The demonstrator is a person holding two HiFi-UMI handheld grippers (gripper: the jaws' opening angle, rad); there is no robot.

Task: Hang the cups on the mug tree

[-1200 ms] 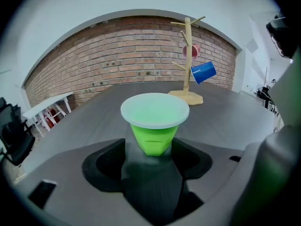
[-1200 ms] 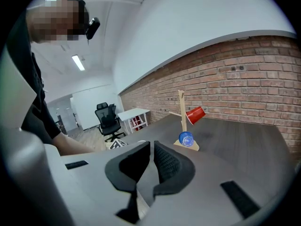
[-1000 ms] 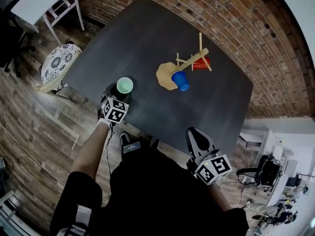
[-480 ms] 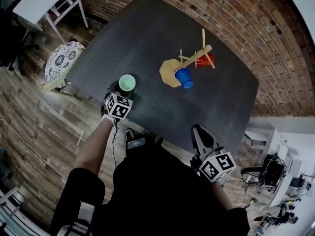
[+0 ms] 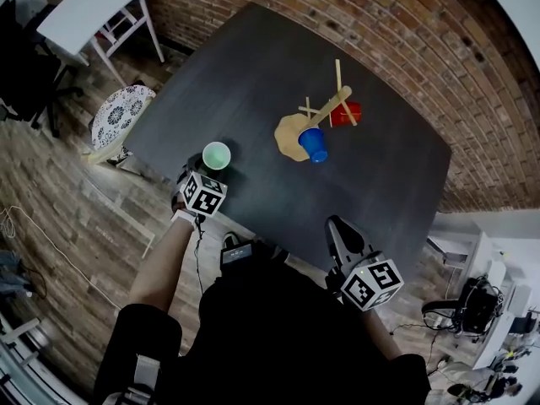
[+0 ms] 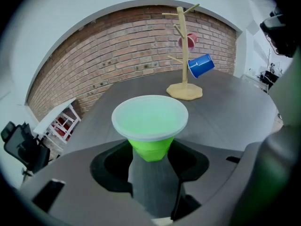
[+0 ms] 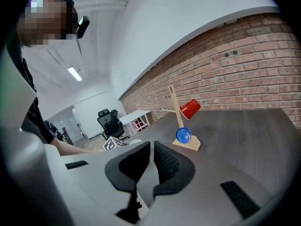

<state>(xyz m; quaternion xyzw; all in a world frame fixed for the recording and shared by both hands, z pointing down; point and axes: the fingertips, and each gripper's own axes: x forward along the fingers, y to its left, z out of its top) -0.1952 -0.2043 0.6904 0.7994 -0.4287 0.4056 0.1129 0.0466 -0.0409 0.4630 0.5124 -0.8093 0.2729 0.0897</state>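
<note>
A green cup [image 6: 149,126] stands upright at the table's near left edge. Its base is between the jaws of my left gripper [image 6: 150,149], which have just been closing and now press on it. From the head view the cup [image 5: 216,154] sits just ahead of that gripper [image 5: 211,170]. The wooden mug tree [image 5: 325,112] stands mid-table with a blue cup [image 5: 313,143] and a red cup [image 5: 344,113] hanging on it. My right gripper [image 5: 335,226] is shut and holds nothing, near the front edge; in the right gripper view its jaws [image 7: 151,147] meet.
The dark table [image 5: 253,74] runs back to a brick wall [image 5: 396,24]. A white side table [image 5: 97,11] and a chair with a patterned cushion [image 5: 118,116] stand off its left side. An office chair [image 7: 109,121] is farther off.
The head view has shifted slightly. The green cup stays at the left gripper's tips, and the cups on the tree have not moved. The right gripper has barely shifted.
</note>
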